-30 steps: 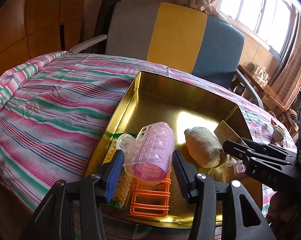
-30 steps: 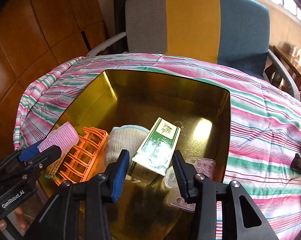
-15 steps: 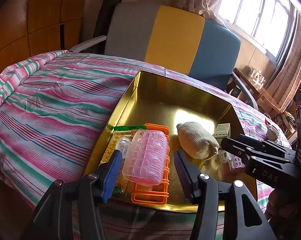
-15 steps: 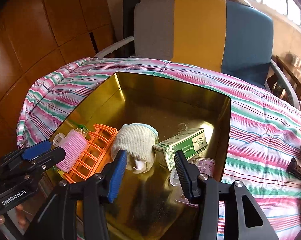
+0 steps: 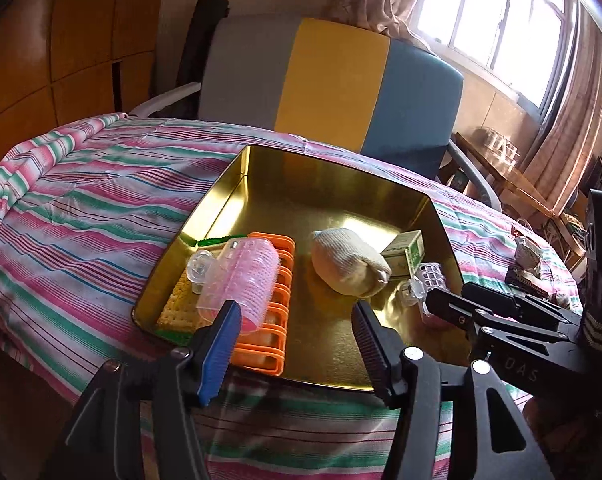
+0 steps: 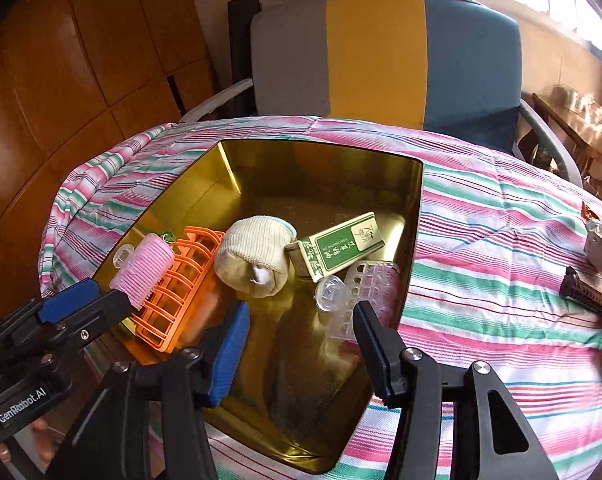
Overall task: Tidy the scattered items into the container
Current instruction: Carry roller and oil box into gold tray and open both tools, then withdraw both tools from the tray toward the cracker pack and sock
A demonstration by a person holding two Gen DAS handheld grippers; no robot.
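Left gripper point(image 5: 295, 322): jaws just opening, empty; pink roller point(image 5: 243, 280) dropped in gold tin point(image 5: 221, 196).
Right gripper point(image 6: 301, 330): spreading, empty; green box point(image 6: 337, 250) now flat beside sock point(image 6: 253, 256).

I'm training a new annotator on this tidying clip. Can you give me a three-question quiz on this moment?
1. True or false: the green box lies inside the gold tin.
2. What does the pink hair roller rest on? A) the striped cloth B) the orange rack C) the chair
3. Name one item on the striped cloth outside the tin.

Key: 1. True. 2. B. 3. The dark razor. Both the left gripper and right gripper have just been opening; nothing is between their fingers.
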